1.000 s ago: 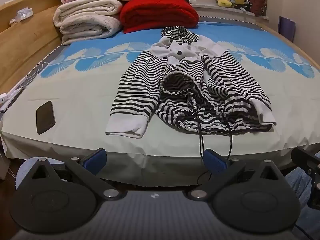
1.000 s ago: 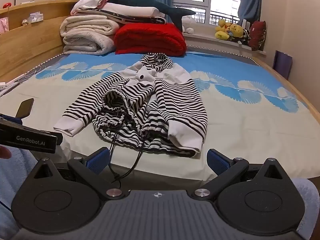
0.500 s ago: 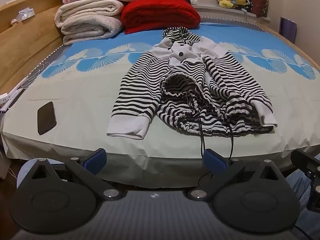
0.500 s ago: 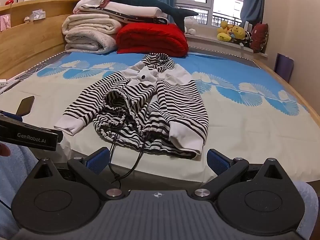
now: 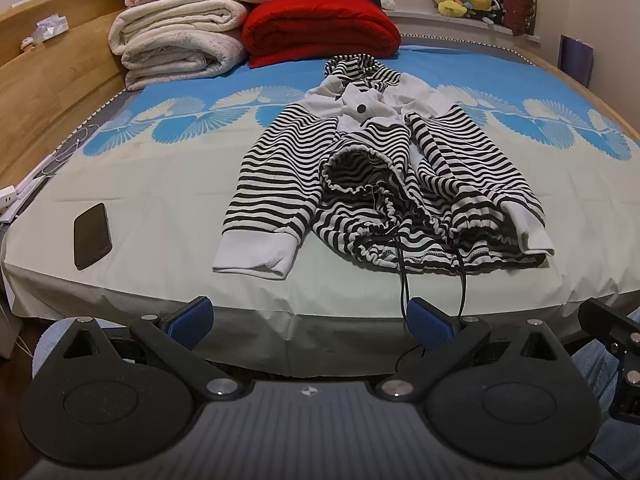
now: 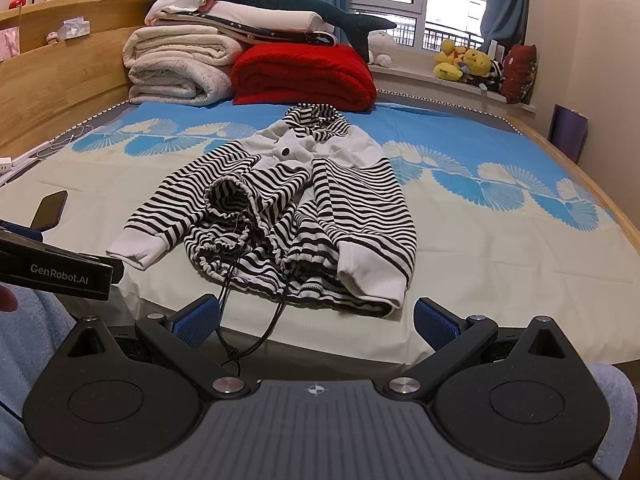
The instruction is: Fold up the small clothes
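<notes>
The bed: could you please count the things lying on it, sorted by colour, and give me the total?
Black and white: 1, the striped hoodie
Red: 1, the folded blanket
Cream: 1, the rolled blanket
Black: 1, the phone
Total: 4, not counting the pile on top of the blankets, which cannot be separated clearly. Both grippers are open and hold nothing.

Black-and-white striped garment (image 5: 384,184) with white cuffs at centre frame, pale sheet (image 5: 160,200) with a blue fan-pattern band, red blanket (image 5: 320,24) and cream blankets (image 5: 180,40) at top, black phone (image 5: 92,236) at left.
</notes>
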### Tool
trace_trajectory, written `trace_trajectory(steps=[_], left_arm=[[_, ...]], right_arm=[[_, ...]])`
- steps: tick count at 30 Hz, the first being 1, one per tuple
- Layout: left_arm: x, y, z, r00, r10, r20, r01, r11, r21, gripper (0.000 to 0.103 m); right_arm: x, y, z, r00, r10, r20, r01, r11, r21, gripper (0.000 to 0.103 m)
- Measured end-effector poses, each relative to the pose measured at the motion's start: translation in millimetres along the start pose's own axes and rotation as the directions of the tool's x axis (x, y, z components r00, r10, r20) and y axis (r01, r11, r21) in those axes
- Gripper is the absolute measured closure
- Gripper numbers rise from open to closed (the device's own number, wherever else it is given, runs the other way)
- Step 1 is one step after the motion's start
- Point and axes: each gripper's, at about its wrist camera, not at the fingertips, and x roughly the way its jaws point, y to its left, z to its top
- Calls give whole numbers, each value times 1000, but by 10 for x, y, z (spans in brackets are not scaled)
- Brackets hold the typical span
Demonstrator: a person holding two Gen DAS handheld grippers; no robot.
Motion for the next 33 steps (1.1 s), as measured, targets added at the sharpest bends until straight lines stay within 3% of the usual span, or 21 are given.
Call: trace_trajectory(steps=[33], left_arm=[[85,-28,-35,1000,-9,-16,9,1000,0,0]], right_arm=[[80,11,-44,1000,4,-30,-4,1000,-1,1]])
